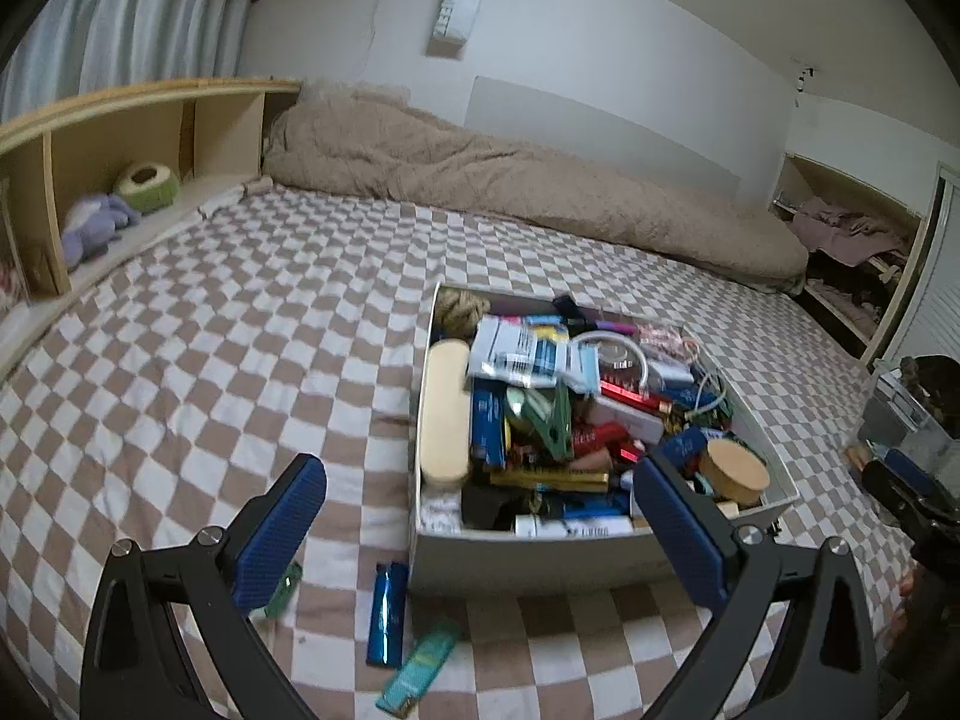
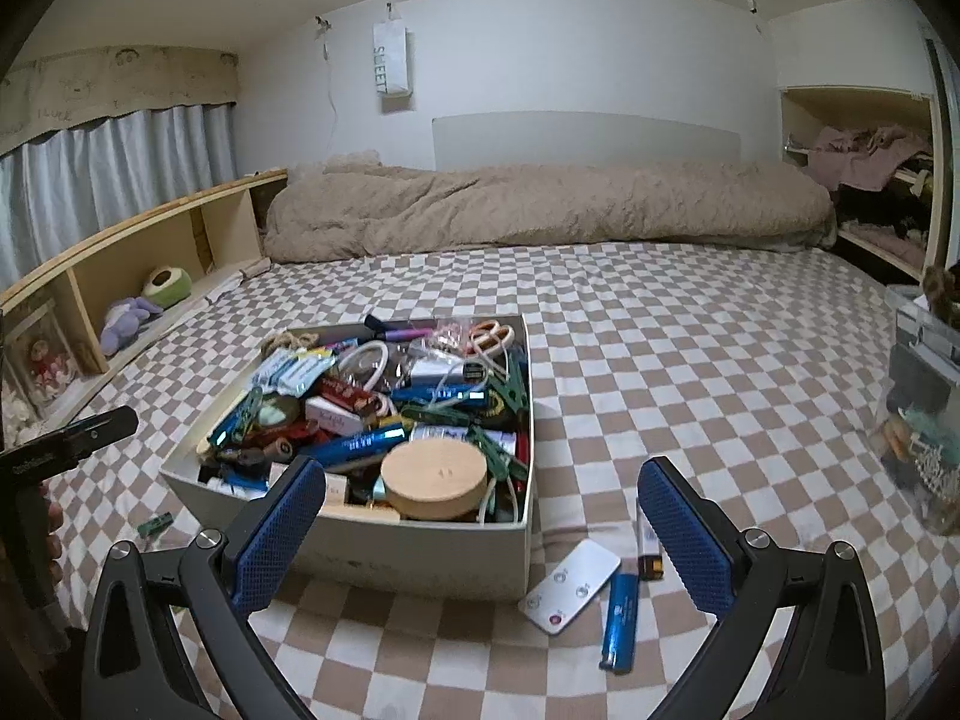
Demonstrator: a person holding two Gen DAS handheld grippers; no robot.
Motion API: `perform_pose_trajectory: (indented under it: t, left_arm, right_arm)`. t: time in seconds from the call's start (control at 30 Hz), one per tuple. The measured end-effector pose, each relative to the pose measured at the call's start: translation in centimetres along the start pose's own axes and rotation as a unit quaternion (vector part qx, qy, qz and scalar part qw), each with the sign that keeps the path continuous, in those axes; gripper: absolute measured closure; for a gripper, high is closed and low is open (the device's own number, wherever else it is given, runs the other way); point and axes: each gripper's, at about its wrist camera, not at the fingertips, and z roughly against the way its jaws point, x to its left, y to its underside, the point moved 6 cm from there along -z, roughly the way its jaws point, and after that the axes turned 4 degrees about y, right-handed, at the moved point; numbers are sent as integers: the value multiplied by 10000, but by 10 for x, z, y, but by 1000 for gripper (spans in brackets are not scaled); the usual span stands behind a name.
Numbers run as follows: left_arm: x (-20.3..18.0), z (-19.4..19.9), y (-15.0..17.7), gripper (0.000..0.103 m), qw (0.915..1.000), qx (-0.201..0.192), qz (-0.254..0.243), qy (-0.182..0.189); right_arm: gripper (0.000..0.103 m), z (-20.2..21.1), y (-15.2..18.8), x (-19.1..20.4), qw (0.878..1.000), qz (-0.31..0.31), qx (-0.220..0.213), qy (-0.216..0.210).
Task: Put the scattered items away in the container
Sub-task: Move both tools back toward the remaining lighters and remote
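An off-white box (image 1: 540,564), crammed with several small items, sits on the checkered bed. My left gripper (image 1: 480,468) hovers open and empty before its near wall. On the sheet below lie a blue tube (image 1: 387,615), a teal packet (image 1: 420,666) and a small green item (image 1: 282,591) half hidden by my finger. In the right wrist view the box (image 2: 420,552) lies ahead and to the left. A white remote (image 2: 570,585), a blue tube (image 2: 618,621) and a white stick (image 2: 648,546) lie beside its right corner. My right gripper (image 2: 480,468) is open and empty above them.
A beige blanket (image 2: 540,210) is bunched along the far wall. A wooden shelf (image 2: 150,252) with plush toys runs along the left. A clear container (image 2: 924,420) stands at the bed's right side. A tiny green piece (image 2: 155,523) lies left of the box.
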Motion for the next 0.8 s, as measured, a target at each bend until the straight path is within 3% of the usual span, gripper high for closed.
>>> perform_pose_trajectory:
  t: [0.4,0.8]
  left_arm:
    - [2,-10,42,0,9992,401,33,-47]
    - [6,-23,74,0,9955,901,302,-46]
  right_arm:
    - [0,-8,45,3,9991,230,321,161]
    - [0,-22,87,-3,9968,58,782,163]
